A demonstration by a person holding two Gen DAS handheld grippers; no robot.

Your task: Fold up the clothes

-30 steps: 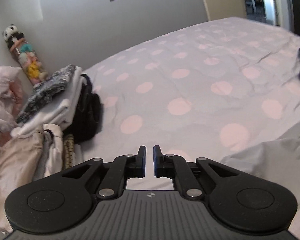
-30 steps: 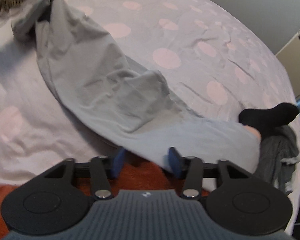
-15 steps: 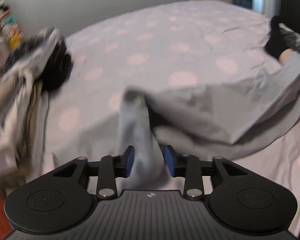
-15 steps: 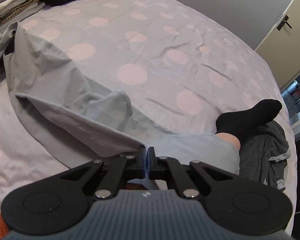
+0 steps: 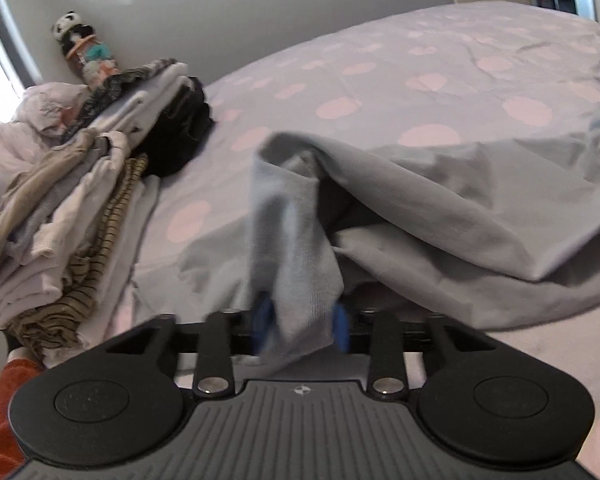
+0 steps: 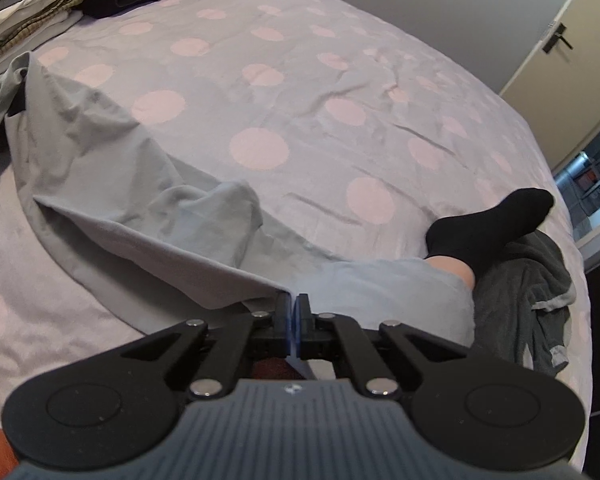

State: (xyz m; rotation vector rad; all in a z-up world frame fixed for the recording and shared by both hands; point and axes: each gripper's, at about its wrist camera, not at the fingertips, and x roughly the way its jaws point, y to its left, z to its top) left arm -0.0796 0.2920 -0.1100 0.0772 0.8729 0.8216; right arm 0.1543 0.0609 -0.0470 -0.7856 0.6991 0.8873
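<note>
A soft grey garment [image 5: 480, 208] of matte, finely knit cloth lies rumpled across a bedspread [image 5: 420, 64] printed with pale pink dots on lilac. The left gripper [image 5: 300, 326], black with blue pads, has its jaws just narrowing around a hanging strip of the garment; the strip fills the gap between the pads, though blur keeps it unclear whether they press on it. The right gripper [image 6: 293, 312] is clenched on a thin folded edge of the same garment [image 6: 112, 184], which spreads away from it in a creased triangular sheet. A stack of folded clothes [image 5: 72, 216], striped, white and beige, stands at the left of the bed. A black sock [image 6: 488, 228] on a person's foot rests beside a dark grey garment [image 6: 528, 300].
</note>
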